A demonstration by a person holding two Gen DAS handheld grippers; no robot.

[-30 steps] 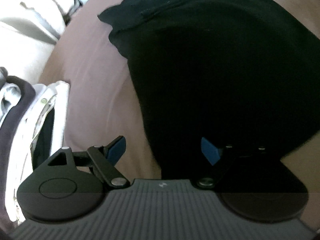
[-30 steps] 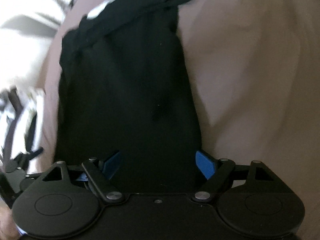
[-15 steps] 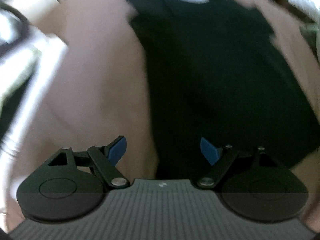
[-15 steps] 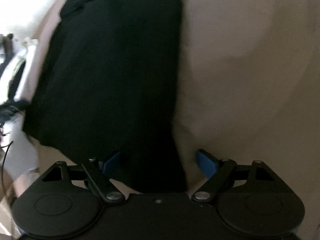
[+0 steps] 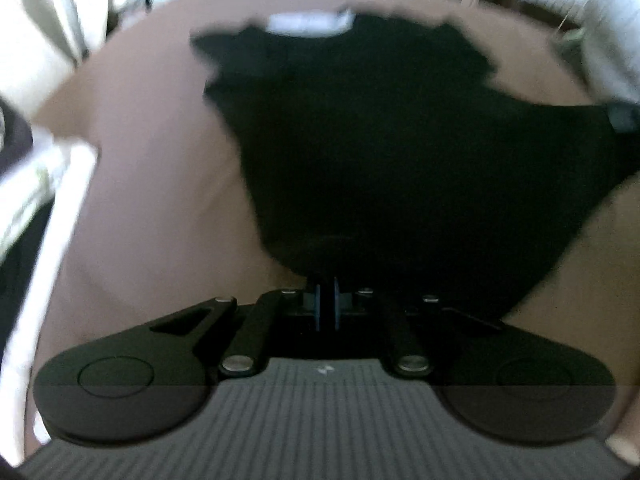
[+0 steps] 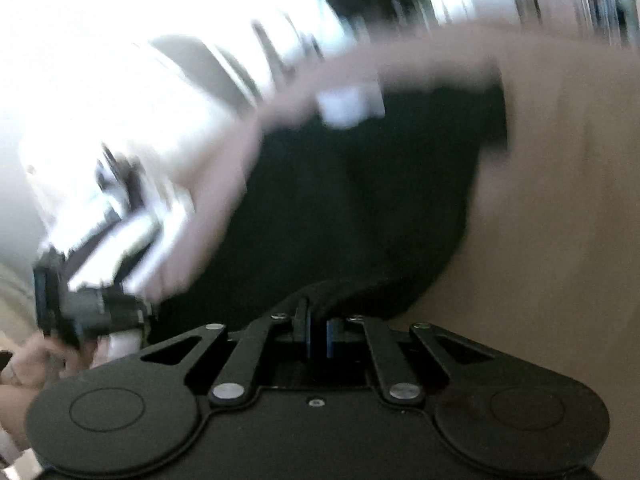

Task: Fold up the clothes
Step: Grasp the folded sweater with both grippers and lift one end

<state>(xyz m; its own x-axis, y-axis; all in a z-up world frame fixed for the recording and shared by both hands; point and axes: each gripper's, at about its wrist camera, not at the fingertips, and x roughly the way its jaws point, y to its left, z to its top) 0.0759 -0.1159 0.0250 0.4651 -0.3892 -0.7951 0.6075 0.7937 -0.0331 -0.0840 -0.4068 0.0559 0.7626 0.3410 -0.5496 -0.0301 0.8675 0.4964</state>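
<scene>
Black shirt (image 5: 400,160) hem pinched in left gripper (image 5: 327,307) and right gripper (image 6: 318,338)

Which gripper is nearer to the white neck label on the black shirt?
Neither clearly: the left gripper and right gripper each pinch the black shirt at its near hem, opposite the white label.

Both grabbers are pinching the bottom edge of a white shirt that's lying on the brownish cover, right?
Almost. The shirt is black, not white: only a small white patch shows at its far end. Both wrist views show it. The left gripper and the right gripper each pinch the near edge of the black shirt, which lies on the brownish cover.
</scene>
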